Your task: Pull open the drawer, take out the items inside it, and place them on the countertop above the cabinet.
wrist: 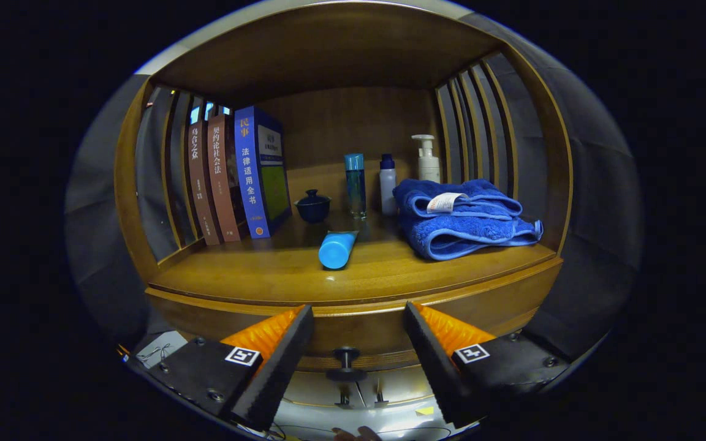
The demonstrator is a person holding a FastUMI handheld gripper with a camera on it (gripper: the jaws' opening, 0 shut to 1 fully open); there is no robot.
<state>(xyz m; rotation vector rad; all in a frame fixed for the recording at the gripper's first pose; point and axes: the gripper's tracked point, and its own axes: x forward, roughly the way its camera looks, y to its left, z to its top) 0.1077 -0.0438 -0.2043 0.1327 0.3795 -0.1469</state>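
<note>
Gripper hangs released before shut drawer, knob between its fingers; blue tube lies on bench: fits start or finish

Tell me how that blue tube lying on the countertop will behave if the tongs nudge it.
The blue tube lies on its side, so it will likely roll sideways. It looks plastic and light, so it probably slides easily on the glossy countertop. The open tongs hover near the drawer knob.

claw: fingers spread, drawer knob unobstructed in the gap | desk: front strip left free | middle blocked by lying blue tube | right taken by folded towel | left walled by books
</note>
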